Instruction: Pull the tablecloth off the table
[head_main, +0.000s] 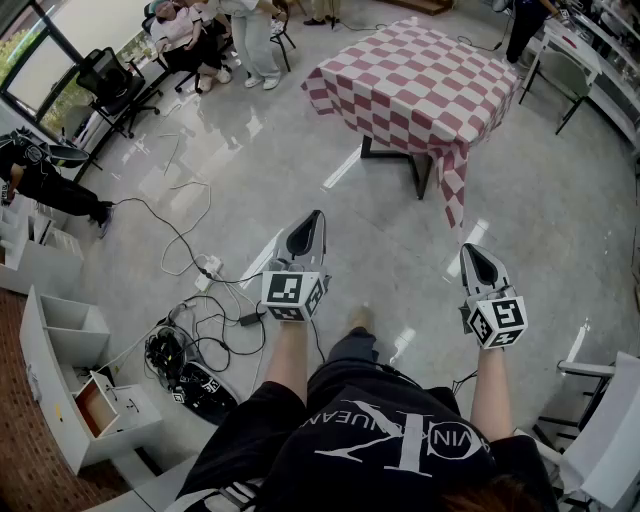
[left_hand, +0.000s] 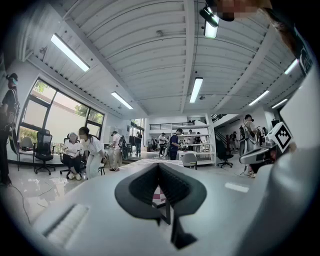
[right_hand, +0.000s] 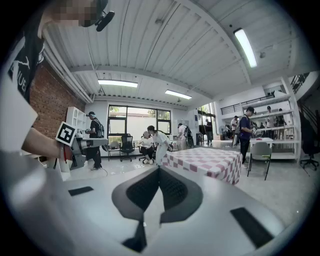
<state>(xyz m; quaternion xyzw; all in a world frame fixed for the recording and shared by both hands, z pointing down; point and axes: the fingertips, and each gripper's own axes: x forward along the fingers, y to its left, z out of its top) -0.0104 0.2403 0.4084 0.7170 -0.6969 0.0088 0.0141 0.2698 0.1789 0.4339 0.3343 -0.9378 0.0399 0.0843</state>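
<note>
A red-and-white checked tablecloth (head_main: 415, 85) covers a small table with a dark base (head_main: 395, 155) at the far middle of the floor; one corner of the cloth hangs low at the near right. In the right gripper view the tablecloth (right_hand: 207, 161) lies ahead and to the right. My left gripper (head_main: 312, 222) and right gripper (head_main: 473, 252) are both held out over the floor, well short of the table, jaws shut with nothing between them. In the left gripper view the left gripper (left_hand: 159, 167) hides most of the table.
Cables and a power strip (head_main: 208, 268) trail over the floor at my left, with white drawer units (head_main: 70, 370) beside them. People and office chairs (head_main: 115, 85) stand at the far left; a chair (head_main: 575, 75) and benches stand at the far right.
</note>
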